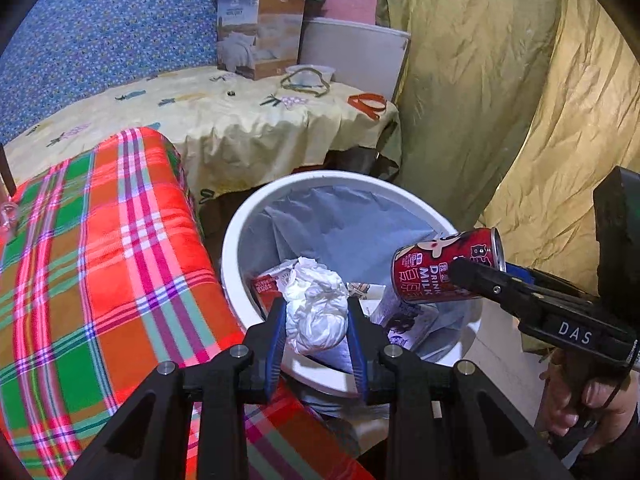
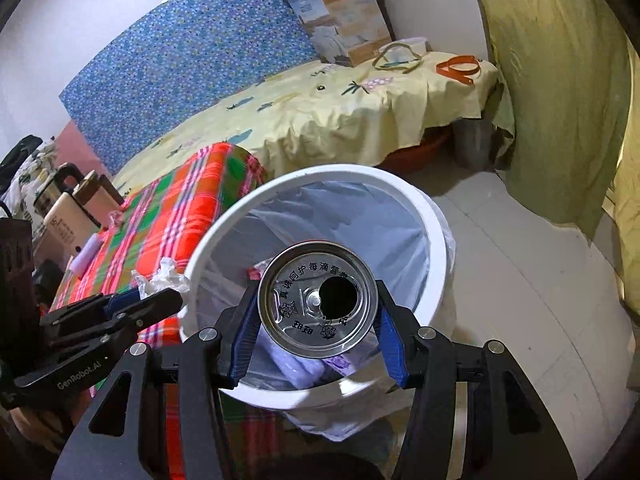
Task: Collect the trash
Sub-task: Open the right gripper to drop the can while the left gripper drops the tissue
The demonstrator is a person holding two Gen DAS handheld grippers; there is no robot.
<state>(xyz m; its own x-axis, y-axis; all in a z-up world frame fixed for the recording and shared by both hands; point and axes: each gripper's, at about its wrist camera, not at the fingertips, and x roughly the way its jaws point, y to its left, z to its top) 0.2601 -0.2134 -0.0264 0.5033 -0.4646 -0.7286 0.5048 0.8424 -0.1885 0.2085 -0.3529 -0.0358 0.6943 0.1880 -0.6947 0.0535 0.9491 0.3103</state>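
Note:
My left gripper (image 1: 318,320) is shut on a crumpled white tissue (image 1: 316,292), held just over the near rim of a white trash bin (image 1: 236,240). The bin has a grey liner and holds cartons and a red packet (image 1: 266,284). At the right, my right gripper (image 1: 480,270) is shut on a red milk-drink can (image 1: 432,272), tilted above the bin's right side. In the right wrist view the can's opened silver top (image 2: 304,280) faces the camera between the right gripper's (image 2: 316,300) blue pads, over the bin (image 2: 400,188). The left gripper (image 2: 160,296) and tissue (image 2: 160,278) show at the left.
A red and green plaid cloth (image 1: 100,260) covers a surface touching the bin's left side. Behind lies a bed with a yellow sheet (image 1: 240,120), a cardboard box (image 1: 260,32) and an orange strap (image 1: 368,104). An olive curtain (image 1: 500,100) hangs right. Bottles (image 2: 72,208) stand far left.

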